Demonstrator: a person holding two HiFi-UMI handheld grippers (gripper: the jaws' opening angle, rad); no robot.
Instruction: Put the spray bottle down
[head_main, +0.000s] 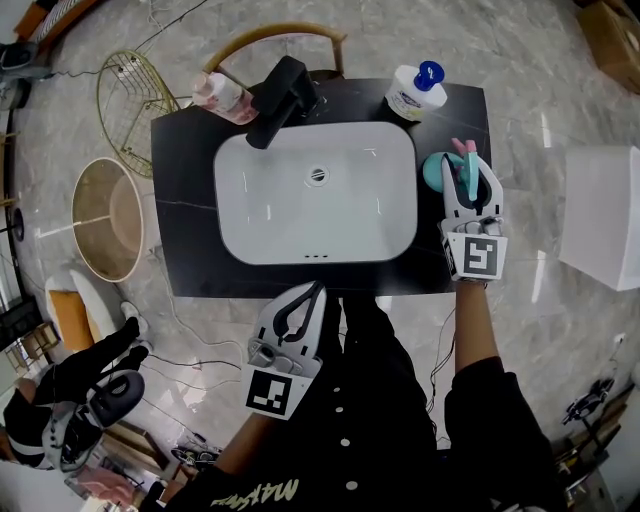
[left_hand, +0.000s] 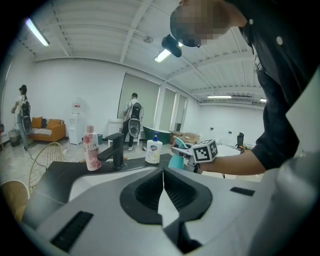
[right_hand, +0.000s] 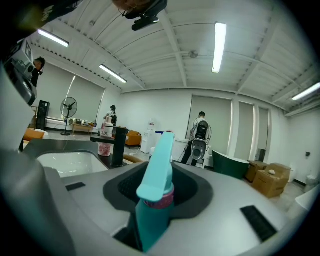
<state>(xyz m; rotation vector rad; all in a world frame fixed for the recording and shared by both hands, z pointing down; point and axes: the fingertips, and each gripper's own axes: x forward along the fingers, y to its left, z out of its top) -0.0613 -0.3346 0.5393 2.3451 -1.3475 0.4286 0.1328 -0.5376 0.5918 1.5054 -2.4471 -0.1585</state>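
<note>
Spray bottle (head_main: 437, 171) clamped in right gripper (head_main: 468, 165) fingers at countertop's (head_main: 462, 108) right edge; left gripper (head_main: 316, 292) fingers closed, empty.

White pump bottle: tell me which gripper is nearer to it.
Right. The right gripper, shut on the teal spray bottle, is at the counter's right edge just in front of the pump bottle; the left gripper, shut, is off the counter's front edge.
</note>
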